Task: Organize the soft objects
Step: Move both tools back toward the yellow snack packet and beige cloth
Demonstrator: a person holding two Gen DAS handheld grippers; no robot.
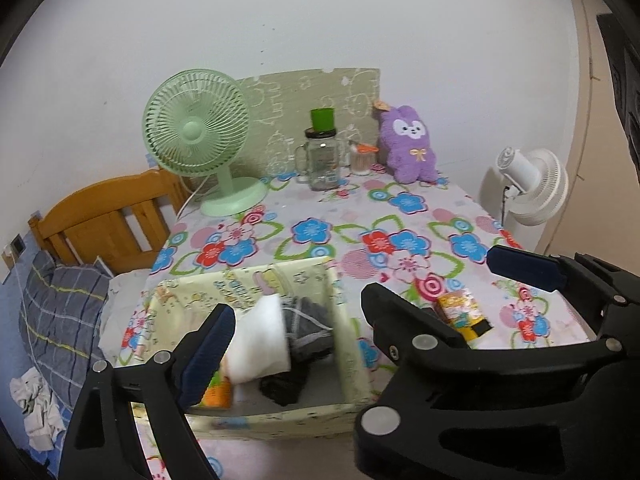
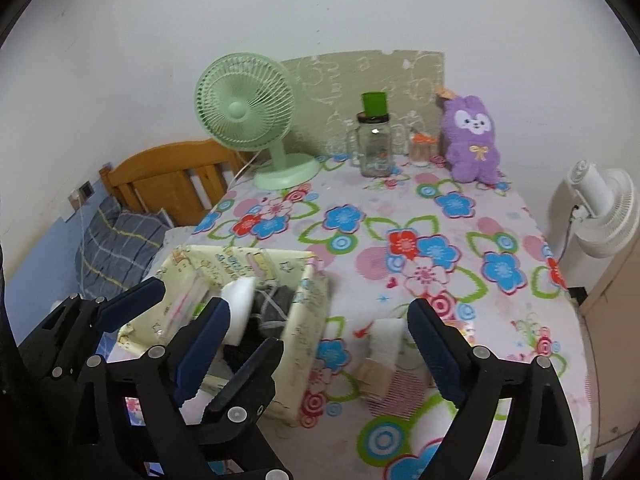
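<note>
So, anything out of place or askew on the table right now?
One soft item is still outside: a white folded cloth lies on the table just right of the fabric box, between the right gripper's open fingers. The box's right wall sags outward. Inside, a white sponge is tipped on dark socks.

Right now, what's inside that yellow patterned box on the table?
In the box: a white sponge block, grey sock, dark cloth and something orange. The left gripper hides the rest.
</note>
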